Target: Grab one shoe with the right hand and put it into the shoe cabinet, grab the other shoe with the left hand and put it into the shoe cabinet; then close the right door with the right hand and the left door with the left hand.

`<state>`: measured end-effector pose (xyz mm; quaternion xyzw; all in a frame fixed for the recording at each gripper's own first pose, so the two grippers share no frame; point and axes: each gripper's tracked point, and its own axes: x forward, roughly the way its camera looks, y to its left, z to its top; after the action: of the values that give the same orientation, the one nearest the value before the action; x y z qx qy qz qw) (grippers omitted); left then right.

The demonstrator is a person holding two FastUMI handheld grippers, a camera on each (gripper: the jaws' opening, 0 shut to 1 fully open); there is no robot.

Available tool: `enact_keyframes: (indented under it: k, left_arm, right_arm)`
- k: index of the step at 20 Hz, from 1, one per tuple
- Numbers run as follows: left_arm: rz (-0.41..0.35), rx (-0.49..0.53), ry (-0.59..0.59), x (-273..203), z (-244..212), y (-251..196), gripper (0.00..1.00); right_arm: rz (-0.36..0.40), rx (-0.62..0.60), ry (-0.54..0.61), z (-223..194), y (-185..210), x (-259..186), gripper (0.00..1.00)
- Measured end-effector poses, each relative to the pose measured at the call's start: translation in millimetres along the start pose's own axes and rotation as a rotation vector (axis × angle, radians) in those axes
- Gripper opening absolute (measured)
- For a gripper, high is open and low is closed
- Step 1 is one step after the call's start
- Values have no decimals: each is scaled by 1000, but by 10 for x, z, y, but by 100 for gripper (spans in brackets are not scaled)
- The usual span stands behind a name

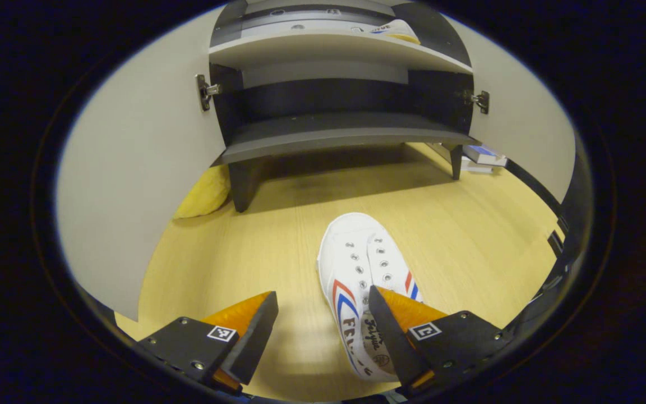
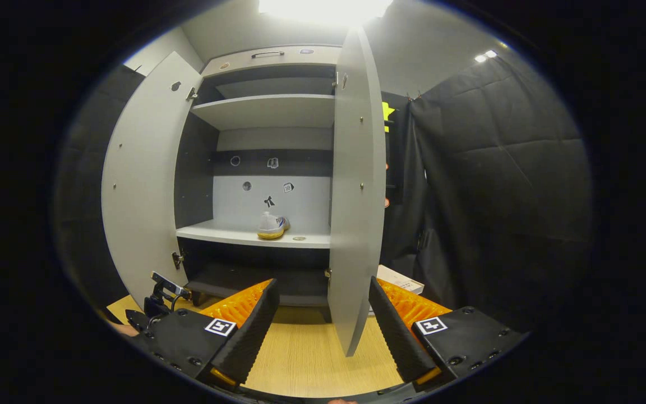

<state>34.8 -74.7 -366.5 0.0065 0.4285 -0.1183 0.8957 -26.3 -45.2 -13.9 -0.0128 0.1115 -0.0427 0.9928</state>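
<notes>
Floor: pale wood boards (image 1: 278, 224) run from the grippers to the cabinet's feet.
Left gripper (image 1: 323, 306): fingers spread apart, holding nothing, low over the floor.
Shoe on floor (image 1: 359, 280): white sneaker, toe toward the cabinet, heel end under the left gripper's right-hand finger; contact cannot be told.
Right gripper (image 2: 323, 306): fingers apart, empty, facing the right door's edge.
Shoe cabinet (image 2: 270, 112): left door (image 2: 141, 179) and right door (image 2: 359, 191) open.
Shelved shoe (image 2: 272, 225): on the middle shelf.
</notes>
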Motion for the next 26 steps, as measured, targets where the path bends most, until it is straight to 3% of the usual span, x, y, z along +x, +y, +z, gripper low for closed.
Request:
enact_keyframes:
  k: [4,5,7,8,9,10,11,12,15,17,18,19,26]
  left_arm:
    - [-13,6,23,34,-78,-56,96]
    - [-14,11,24,49,-84,-73,87]
    - [-27,16,30,65,-85,-102,77]
    - [-73,-9,30,142,-108,-221,84]
    - [-67,-21,36,84,-97,-243,51]
    - [-58,-17,39,94,-111,-224,39]
    - [-52,-14,37,81,-93,-220,44]
    - [-51,-7,39,53,-94,-226,42]
    - [-14,-8,25,74,-95,-190,17]
    - [-1,-25,9,90,-92,-183,8]
    - [13,-20,1,95,-94,-164,10]
    - [12,-19,-10,86,-73,-165,3]
    - [8,-81,-43,66,6,-156,1]
  right_arm:
    - [10,-7,9,-46,-4,-14,100]
    - [14,-7,11,-54,0,-16,100]
    - [23,-6,14,-66,7,-9,100]
    - [26,-8,14,-65,4,-10,100]
    - [25,-12,11,-52,-3,-3,100]
    - [22,-20,7,-46,-19,1,100]
    - [22,-24,2,-30,-19,2,100]
    - [27,-25,-1,-22,-6,-7,100]
    - [36,-37,-5,-15,10,-24,100]
    - [37,-49,-1,-37,22,-37,100]
    - [39,-51,1,-44,23,-52,100]
    - [40,-52,2,-42,23,-55,100]
    - [24,-72,-1,-11,-33,-78,100]
